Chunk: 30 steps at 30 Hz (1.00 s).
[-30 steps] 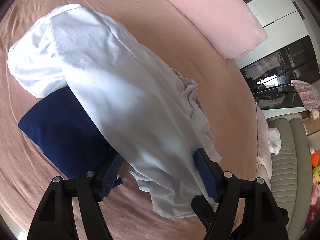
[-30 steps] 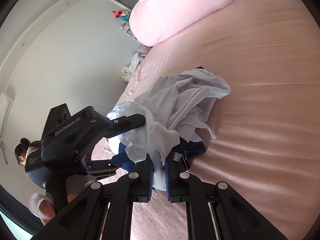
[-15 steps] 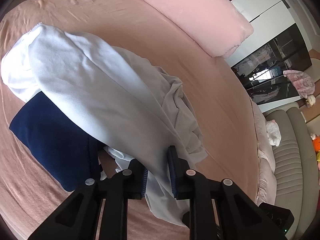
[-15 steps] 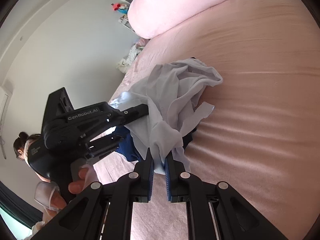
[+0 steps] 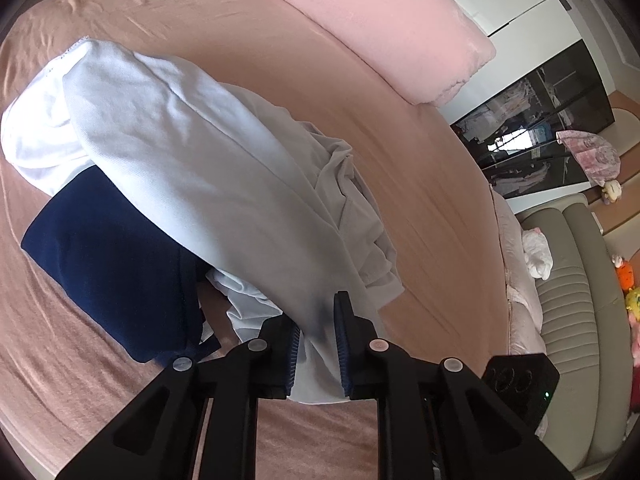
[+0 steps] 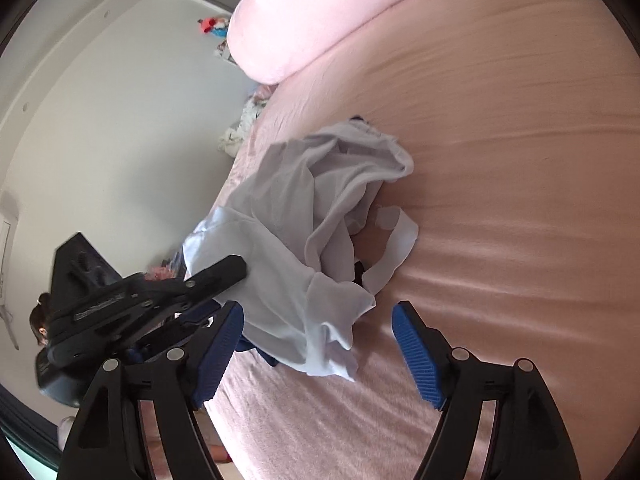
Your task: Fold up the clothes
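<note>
A: Left gripper point(image 5: 316, 320)?
B: Clenched on the white garment point(image 5: 192, 168), blue pads point(image 5: 343, 344) pinching a fold near its lower hem.

A: Right gripper point(image 6: 318, 338)?
B: Released, jaws opening wide, blue pads point(image 6: 416, 356) pressing on nothing. Hung just above the garment's near edge, cloth lying between and below the fingers without touching them.

A: And the garment itself?
B: Lay crumpled across the pink bed point(image 5: 280, 60), partly draped over a navy cloth point(image 5: 108, 256). One loose strip curled onto the sheet at the right side, seen from the right wrist.

A: Anything else around?
B: Pink pillow point(image 5: 380, 24) at the bed's far end. Dark glass cabinet point(image 5: 536, 132) and beige sofa point(image 5: 572, 320) beyond the bed.
</note>
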{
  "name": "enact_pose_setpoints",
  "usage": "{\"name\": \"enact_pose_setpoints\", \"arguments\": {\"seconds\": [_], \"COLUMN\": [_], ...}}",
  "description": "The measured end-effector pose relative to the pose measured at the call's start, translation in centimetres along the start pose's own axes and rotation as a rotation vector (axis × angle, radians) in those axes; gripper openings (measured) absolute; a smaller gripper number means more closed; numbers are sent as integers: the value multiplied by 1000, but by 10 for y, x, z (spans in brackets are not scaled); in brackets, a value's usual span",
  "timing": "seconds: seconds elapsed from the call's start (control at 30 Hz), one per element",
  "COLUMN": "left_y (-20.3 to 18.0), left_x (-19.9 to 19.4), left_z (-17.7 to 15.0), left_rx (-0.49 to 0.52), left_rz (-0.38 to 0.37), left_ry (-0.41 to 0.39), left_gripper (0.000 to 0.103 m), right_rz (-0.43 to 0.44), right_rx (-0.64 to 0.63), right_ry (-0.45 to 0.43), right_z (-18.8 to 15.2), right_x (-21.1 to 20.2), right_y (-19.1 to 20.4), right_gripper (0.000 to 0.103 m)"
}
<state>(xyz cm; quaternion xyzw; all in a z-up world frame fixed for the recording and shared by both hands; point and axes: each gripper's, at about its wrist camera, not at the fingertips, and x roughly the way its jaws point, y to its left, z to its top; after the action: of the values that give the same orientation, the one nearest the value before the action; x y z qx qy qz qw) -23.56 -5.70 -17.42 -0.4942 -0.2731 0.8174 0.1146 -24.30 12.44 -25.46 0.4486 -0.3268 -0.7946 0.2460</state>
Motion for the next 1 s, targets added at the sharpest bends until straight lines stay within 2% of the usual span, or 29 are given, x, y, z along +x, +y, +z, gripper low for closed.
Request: {"name": "enact_pose_setpoints", "arguments": {"seconds": [0.1,0.23,0.27,0.3,0.33,0.37,0.5,0.6,0.67,0.7,0.73,0.77,0.8,1.0], "left_y": [-5,-3,-2,-1,0,2,6,8,9,11,13,15,17,28], "left_x": [2,3,3,4,6,7,13,11,9,8,7,7,7,11], "left_z": [1,2,2,3,4,4,4,3,4,4,4,4,3,2], "left_rx": [33,24,16,8,-1,-9,-39,-61,-77,-92,-112,-132,-148,-212], "left_rz": [25,20,16,12,9,4,-49,-75,-84,-91,-101,-110,-116,-124], "left_ry": [-1,5,7,11,16,23,66,81,84,83,81,78,76,74], "left_gripper": [14,14,14,14,14,14,14,15,18,27,48,74,80,81], "right_rz": [-4,28,30,28,13,-6,-35,-40,-27,-18,-8,-3,-5,18], "right_rx": [-19,-49,-58,-65,-69,-73,-106,-124,-114,-106,-99,-94,-89,-79], "right_ry": [8,-11,-18,-19,-15,-5,-11,-21,-22,-31,-36,-37,-40,-61], "right_z": [2,4,5,4,4,4,1,3,4,3,2,0,0,-4], "right_x": [16,29,31,34,36,39,38,31,25,21,18,15,13,-5], "right_y": [0,5,7,8,8,9,14,17,15,15,14,14,14,15], "right_gripper": [76,76,67,48,37,18,12,11,11,11,11,11,11,11]}}
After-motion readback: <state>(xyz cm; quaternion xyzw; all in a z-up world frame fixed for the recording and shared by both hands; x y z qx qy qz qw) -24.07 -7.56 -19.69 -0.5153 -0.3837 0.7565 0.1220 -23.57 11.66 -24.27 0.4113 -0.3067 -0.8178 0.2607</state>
